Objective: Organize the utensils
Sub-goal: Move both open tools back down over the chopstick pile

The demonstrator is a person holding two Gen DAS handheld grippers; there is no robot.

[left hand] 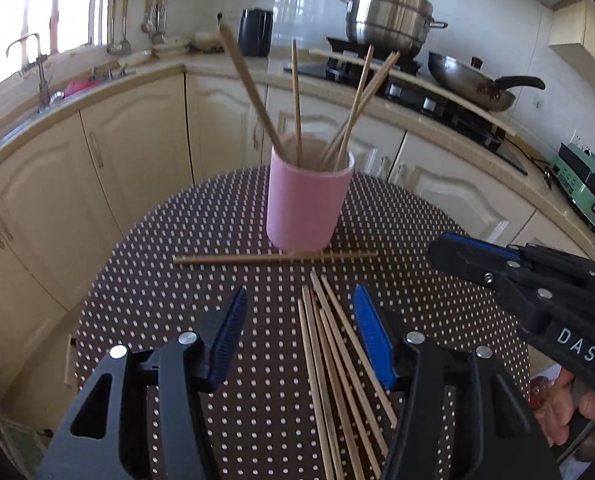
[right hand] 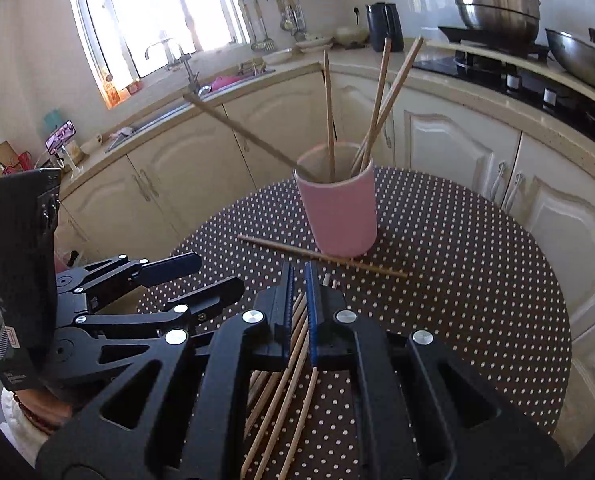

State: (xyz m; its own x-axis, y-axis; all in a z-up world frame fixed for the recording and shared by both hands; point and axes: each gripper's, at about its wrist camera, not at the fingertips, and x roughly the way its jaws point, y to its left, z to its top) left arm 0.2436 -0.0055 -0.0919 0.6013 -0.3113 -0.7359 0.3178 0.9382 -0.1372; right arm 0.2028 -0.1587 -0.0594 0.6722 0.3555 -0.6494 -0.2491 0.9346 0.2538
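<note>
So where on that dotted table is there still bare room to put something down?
Bare cloth lies left of the pink cup, out to the table edge, and right of the cup toward the far rim. The near middle is crowded: loose chopsticks and a single chopstick against the cup.

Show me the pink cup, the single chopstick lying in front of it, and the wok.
pink cup (left hand: 303, 204): left wrist view, front wall.
single chopstick (left hand: 233, 258): left wrist view, mid-shaft.
wok (left hand: 463, 80): left wrist view, inner bowl.

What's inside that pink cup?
Four wooden chopsticks stand in the pink cup, leaning against its rim. Their lower ends, and anything else at the bottom, are hidden by the wall.
</note>
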